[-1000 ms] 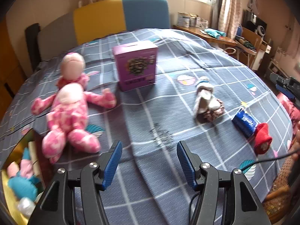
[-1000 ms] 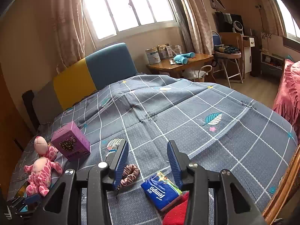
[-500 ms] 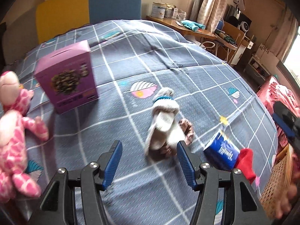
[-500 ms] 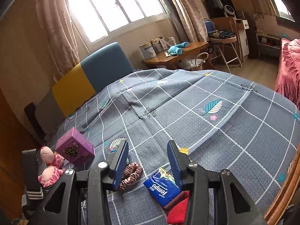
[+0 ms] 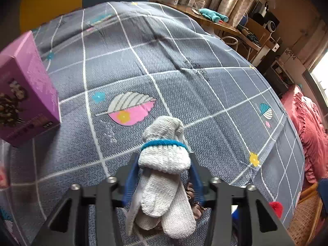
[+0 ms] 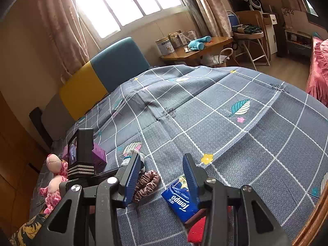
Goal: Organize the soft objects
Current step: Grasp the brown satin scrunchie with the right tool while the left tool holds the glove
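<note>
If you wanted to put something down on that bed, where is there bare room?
The bedspread lies bare from the headboard toward the desk side. It is crowded near the bottom: purple box, white gloves between the left hand-held gripper, brown scrunchie, tissue pack, pink plush toy.

Since a second ago the left tongs (image 5: 163,179) swing away from the pink plush toy (image 6: 53,179) and close in on the white knitted gloves (image 5: 164,176). The gloves, earlier well ahead on the bed (image 5: 184,61), now fill the gap between the blue pads (image 5: 131,179), which stand closer together than before, just beside the knit on both sides. The purple box (image 5: 24,100) slides to the left edge of that view. In the right wrist view the left tool's body now rises in front of the box, and the window looms larger.
</note>
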`<state>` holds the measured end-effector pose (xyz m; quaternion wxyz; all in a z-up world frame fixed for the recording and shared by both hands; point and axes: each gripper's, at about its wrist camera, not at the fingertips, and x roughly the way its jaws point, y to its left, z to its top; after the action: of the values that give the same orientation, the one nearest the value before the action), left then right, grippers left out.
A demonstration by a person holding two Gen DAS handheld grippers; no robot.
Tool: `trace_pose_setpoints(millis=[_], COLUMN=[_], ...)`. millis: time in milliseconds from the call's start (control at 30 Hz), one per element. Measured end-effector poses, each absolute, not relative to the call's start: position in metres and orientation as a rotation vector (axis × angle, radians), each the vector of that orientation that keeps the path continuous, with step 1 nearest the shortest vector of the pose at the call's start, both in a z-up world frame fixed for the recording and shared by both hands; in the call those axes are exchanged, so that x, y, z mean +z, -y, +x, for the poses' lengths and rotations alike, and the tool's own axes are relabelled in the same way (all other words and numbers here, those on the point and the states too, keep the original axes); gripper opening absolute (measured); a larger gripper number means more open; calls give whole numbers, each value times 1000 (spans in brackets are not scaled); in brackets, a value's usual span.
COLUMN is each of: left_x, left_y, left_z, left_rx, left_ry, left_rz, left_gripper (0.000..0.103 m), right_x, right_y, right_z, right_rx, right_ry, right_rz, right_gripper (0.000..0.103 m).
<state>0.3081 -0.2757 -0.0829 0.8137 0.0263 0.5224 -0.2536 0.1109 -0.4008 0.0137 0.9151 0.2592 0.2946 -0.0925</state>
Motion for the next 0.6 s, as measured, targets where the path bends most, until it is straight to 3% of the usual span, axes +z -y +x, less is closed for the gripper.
trace_pose_setpoints(millis=[100, 600], left_x=[-80, -37], left_y=[266, 132], left_z=[305, 205], left_rx=[-554, -458], left_ry=[-1084, -982], left_rz=[11, -26], left_gripper=[35, 36], right_x=[13, 9], right_y=[401, 406], right_z=[111, 112], right_rx=[-193, -186], right_ry=[-605, -628], right_rz=[538, 584], right_gripper=[43, 43])
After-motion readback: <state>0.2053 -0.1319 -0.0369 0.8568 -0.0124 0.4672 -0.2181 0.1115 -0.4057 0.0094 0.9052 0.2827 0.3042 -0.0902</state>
